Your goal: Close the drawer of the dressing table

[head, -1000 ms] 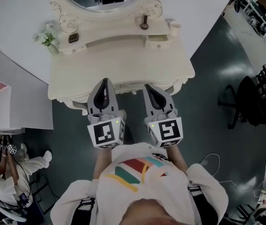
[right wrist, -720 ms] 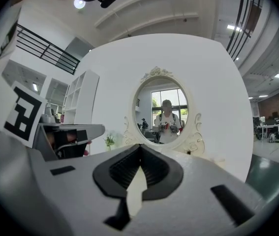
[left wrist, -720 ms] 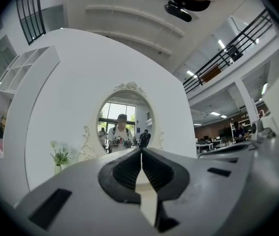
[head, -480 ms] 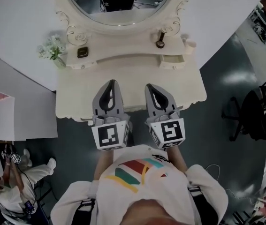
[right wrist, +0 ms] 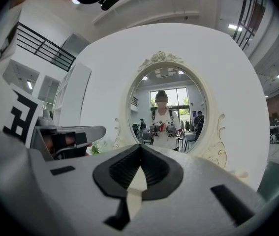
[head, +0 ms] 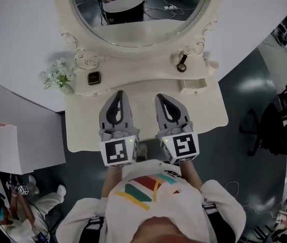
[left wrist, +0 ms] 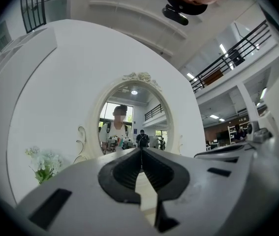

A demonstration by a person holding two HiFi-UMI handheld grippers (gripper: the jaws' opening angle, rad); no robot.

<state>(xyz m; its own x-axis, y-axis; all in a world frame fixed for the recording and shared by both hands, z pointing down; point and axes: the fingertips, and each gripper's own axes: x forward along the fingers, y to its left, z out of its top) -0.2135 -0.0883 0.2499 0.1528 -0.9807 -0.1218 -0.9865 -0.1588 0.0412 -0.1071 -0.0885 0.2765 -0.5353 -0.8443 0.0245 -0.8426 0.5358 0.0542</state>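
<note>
The left claw (head: 117, 98) and right claw (head: 166, 100), at the desk's (head: 82, 131) front edge a second ago, are now shown above its top, each pressed together and empty. The drawer (head: 193, 85), slightly pulled out, is seen at two o'clock of the right claw, near but apart.

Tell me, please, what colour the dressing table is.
The table is cream white all over; the head view shows it best.

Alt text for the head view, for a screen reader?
Seen from above, a person holds the left gripper and right gripper, both shut and empty, side by side over a cream dressing table. Its small drawer, right of the grippers, stands pulled out below an oval mirror.
</note>
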